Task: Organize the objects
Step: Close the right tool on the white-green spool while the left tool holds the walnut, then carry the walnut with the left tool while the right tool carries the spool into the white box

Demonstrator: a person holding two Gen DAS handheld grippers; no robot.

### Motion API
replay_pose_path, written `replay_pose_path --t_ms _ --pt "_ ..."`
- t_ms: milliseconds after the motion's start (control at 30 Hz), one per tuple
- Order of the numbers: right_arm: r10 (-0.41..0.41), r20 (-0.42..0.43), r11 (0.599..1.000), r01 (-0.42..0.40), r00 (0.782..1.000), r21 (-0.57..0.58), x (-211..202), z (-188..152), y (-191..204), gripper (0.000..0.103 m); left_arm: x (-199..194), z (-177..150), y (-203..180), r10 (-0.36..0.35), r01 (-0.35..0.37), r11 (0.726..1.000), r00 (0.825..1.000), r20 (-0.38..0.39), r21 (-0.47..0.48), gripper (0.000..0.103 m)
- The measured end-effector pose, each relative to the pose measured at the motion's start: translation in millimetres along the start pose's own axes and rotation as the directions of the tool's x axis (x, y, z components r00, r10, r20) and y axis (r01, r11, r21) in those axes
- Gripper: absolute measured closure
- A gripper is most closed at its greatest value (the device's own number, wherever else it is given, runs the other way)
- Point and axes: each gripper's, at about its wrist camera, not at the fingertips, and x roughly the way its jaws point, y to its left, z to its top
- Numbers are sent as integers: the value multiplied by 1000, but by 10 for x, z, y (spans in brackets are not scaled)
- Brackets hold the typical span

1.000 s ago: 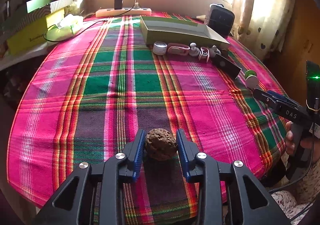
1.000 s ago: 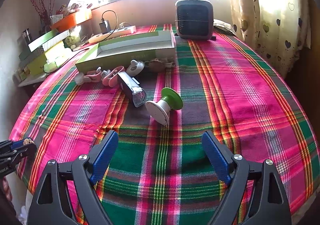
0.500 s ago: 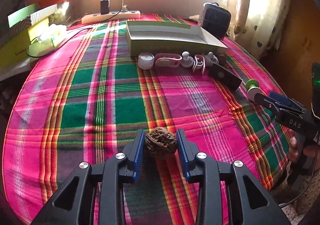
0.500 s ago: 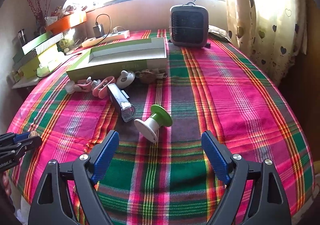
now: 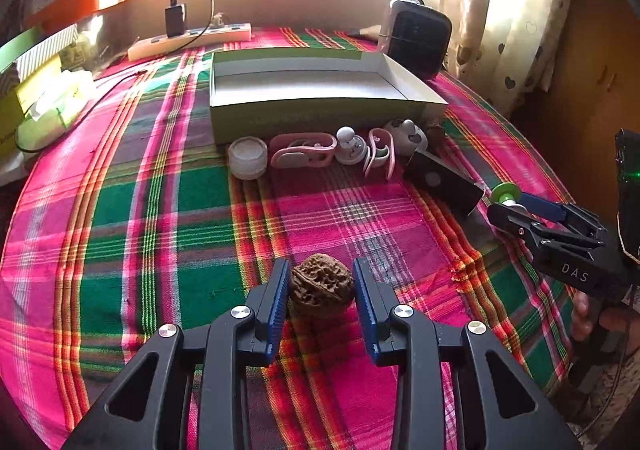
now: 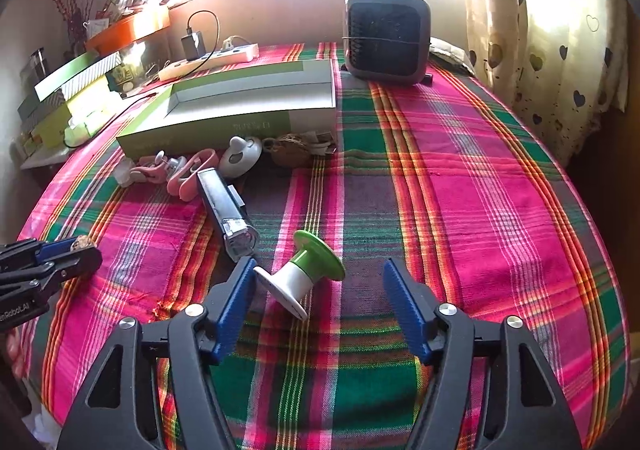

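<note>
A brown walnut (image 5: 322, 284) sits between the blue pads of my left gripper (image 5: 322, 281), which is shut on it just above the plaid cloth. In the right wrist view that left gripper (image 6: 60, 254) shows at the far left edge. A green and white spool (image 6: 300, 276) lies on its side between the fingers of my right gripper (image 6: 319, 270). Its jaws are closing: the left pad is next to the white flange and the right pad stands clear. An open, empty green and white box (image 5: 320, 106) stands behind, with small items lined up along its front.
Along the box front lie a white jar (image 5: 248, 156), pink clips (image 5: 304, 150), a white knob toy (image 5: 348, 140) and a black rectangular device (image 6: 230, 210). A dark fan heater (image 6: 386, 38) and a power strip (image 5: 192, 42) stand at the back. A curtain hangs at the right.
My left gripper has carried the walnut forward, so the box looks nearer. My right gripper has advanced until the spool lies between its fingers, and its jaws have narrowed.
</note>
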Motion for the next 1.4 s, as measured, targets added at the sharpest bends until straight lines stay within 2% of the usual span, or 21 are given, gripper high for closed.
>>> replay_pose_path --t_ms 267,800,1400 --pt "20 -19 1000 -20 1000 -16 42 21 24 61 90 116 -48 -19 19 1000 1000 -12 7 73" --pt "30 -16 999 -31 999 -8 47 119 39 61 177 252 -52 -23 24 1000 999 -26 8 73" --pt "88 40 995 -87 995 -40 88 664 173 61 119 703 20 -4 4 1000 1000 30 16 73"
